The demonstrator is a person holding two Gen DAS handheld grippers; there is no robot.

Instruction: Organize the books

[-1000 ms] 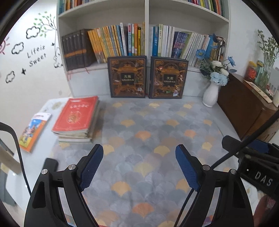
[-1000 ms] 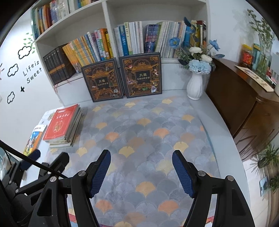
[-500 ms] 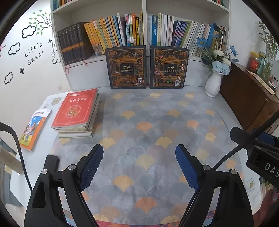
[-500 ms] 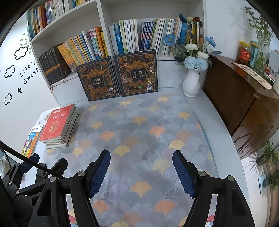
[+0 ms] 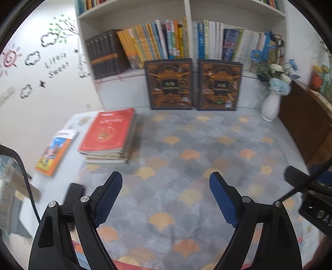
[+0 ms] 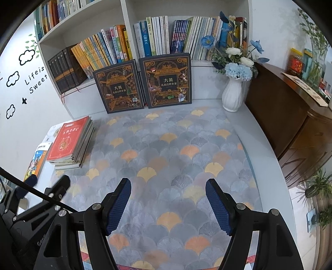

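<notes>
The left gripper (image 5: 166, 187) is hovering over the grey mat patterned with orange and yellow fan shapes (image 5: 186, 157), its blue-padded jaws standing well apart with nothing between them. Ahead of it and to its left, a stack of flat books topped by a red paperback (image 5: 108, 133) is lying at the mat's edge, and further left a thin orange-and-blue picture book (image 5: 55, 151) is resting alone on the pale grey tabletop (image 5: 62, 166).

The right gripper (image 6: 168, 193) is pointing down at the same mat, its jaws likewise spread and empty. The stack is sitting well ahead and far to its left. Straight ahead of both grippers, two large dark hardcover books with ornate gold covers (image 6: 145, 83) are standing side by side, leaning against the white bookshelf (image 6: 126, 12) filled with upright books. To the right of them, a white ribbed vase of blue and white flowers (image 6: 232, 95) is standing near a brown wooden cabinet (image 6: 280, 116).
</notes>
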